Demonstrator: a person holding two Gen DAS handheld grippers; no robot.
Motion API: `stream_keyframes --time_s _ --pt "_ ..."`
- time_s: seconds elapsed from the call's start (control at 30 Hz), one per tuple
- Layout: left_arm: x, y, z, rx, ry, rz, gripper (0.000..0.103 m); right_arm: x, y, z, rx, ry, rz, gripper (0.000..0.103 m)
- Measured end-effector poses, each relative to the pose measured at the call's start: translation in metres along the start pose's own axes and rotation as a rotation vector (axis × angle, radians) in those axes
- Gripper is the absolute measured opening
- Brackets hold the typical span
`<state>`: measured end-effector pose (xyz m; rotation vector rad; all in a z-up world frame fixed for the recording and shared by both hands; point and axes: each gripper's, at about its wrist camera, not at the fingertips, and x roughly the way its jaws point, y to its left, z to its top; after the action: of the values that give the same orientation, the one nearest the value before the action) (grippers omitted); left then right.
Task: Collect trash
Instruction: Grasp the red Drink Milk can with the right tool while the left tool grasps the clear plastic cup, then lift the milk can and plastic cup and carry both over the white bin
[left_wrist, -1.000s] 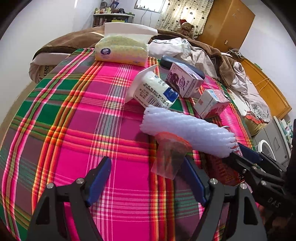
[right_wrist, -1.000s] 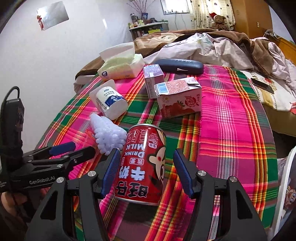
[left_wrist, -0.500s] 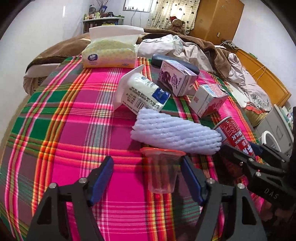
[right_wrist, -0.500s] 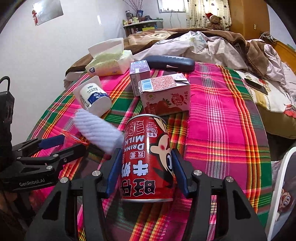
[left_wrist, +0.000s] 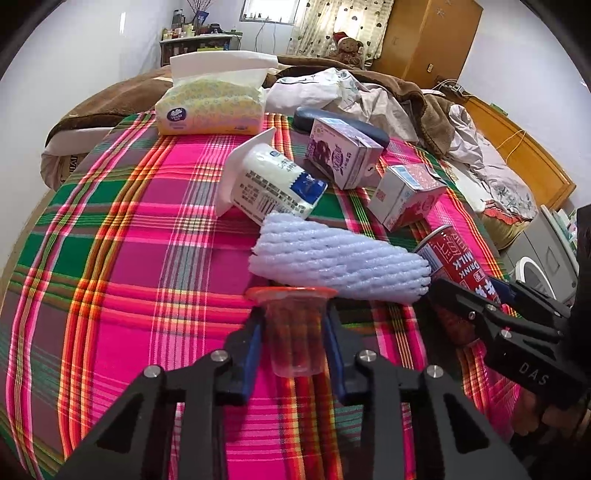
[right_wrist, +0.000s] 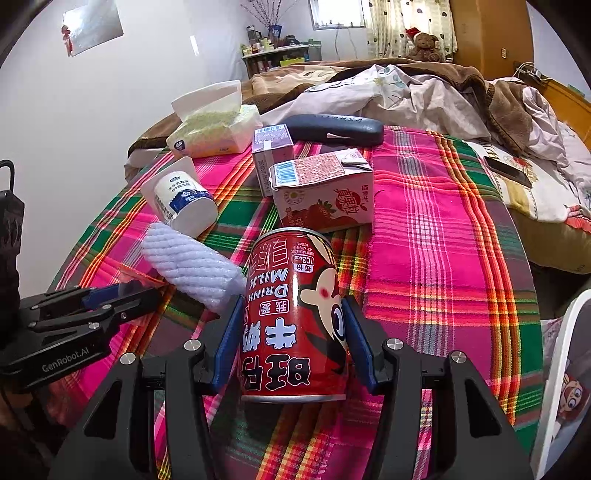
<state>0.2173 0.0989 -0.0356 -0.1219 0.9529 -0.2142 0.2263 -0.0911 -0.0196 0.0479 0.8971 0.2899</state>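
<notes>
Gripping upright cup (left_wrist: 293, 332), inverted can (right_wrist: 293, 317)

shelf items (right_wrist: 275, 46) too small, phone (right_wrist: 508, 170) blurred

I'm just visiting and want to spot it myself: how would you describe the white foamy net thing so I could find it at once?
Look at the pink plaid cloth covering the round table. Near its middle, the foam net sleeve lies flat between the tipped white yogurt cup and the red milk can. It alone is soft, pale, bumpy and unprinted.
</notes>
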Motion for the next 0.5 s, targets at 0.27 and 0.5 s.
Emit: stream_keyframes --time_s 0.27,0.5 --pt "-0.006 -0.006 -0.004 0.012 -0.009 0.009 0.033 -0.003 -0.002 -0.001 0.008 -0.007 -0.011 0.054" --pt "-0.012 -0.014 -0.008 0.021 -0.015 0.006 0.033 -0.011 -0.006 -0.004 0.025 -0.023 -0.013 0.054"
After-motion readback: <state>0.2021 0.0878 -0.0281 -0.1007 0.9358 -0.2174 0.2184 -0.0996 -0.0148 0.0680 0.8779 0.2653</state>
